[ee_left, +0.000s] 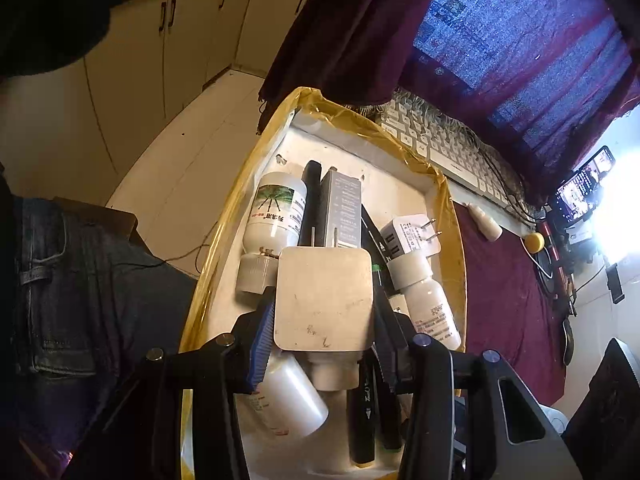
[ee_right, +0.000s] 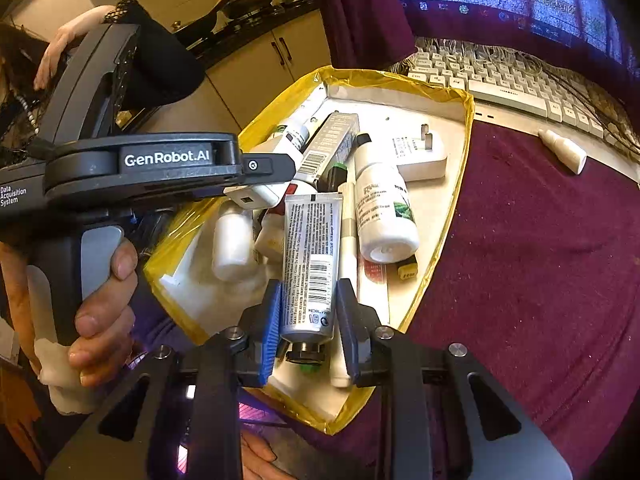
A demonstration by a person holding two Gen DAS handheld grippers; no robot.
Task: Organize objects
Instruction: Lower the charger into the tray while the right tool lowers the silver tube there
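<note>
The left gripper (ee_left: 324,344) clamps a white square charger (ee_left: 325,300) above the yellow-edged box (ee_left: 448,188), hiding much of the heap beneath. The right gripper (ee_right: 308,320) grips a silver tube (ee_right: 310,264) over the same box; its cap end is tucked low between the fingers. Under the charger sits what may be a white bottle (ee_left: 290,396), its label unreadable.

Left gripper (ee_left: 322,320): black angular frame; blue ribbed pad; silver and blue screw heads
Right gripper (ee_right: 306,316): black frame; blue ribbed pad one side, dark pad opposite; silver screws
Markings: white "GenRobot.AI" and "Data Acquisition System" lettering; grey trigger
Clothing: dark denim jeans (ee_left: 60,288); black lace-edged sleeve (ee_right: 160,52)
</note>
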